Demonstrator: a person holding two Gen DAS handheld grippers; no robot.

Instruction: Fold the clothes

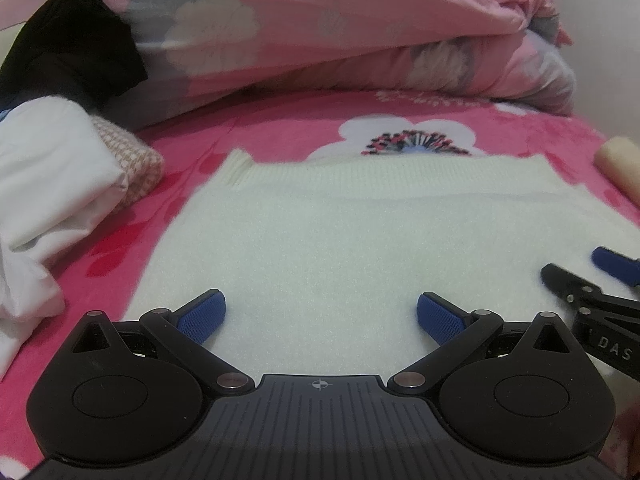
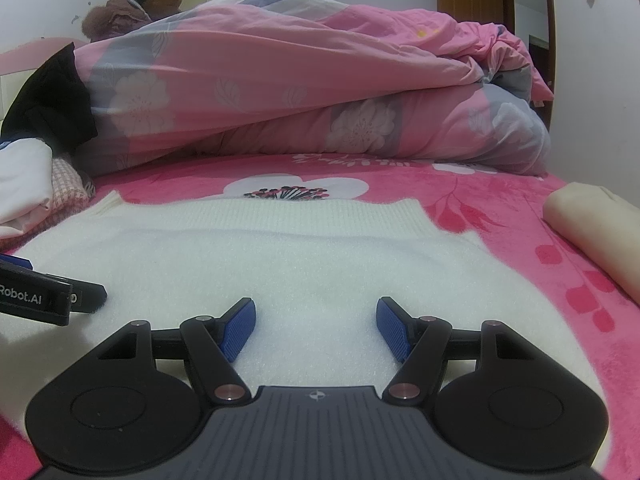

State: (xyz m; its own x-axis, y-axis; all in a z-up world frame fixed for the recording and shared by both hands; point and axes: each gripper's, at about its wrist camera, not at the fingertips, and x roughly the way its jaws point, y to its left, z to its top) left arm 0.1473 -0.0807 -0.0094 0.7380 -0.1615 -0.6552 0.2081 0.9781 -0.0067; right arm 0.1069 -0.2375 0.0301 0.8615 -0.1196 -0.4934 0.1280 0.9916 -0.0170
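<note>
The left gripper point(image 2: 52, 300) carries the writing "Robot.AI", and the right gripper point(image 1: 600, 280) shows the letters "DAS". A white sweater point(image 2: 280, 256) lies flat on the pink flowered blanket point(image 2: 500, 208), its ribbed edge point(image 2: 280, 210) pointing toward the folded quilt point(image 2: 300, 92). Both grippers are above it, fingers apart, holding nothing.

Both 2 wrist views sit low and close over the sweater point(image 1: 320, 240), facing the duvet point(image 2: 300, 92) (right view slightly rightward); each catches the other's gripper edge.
</note>
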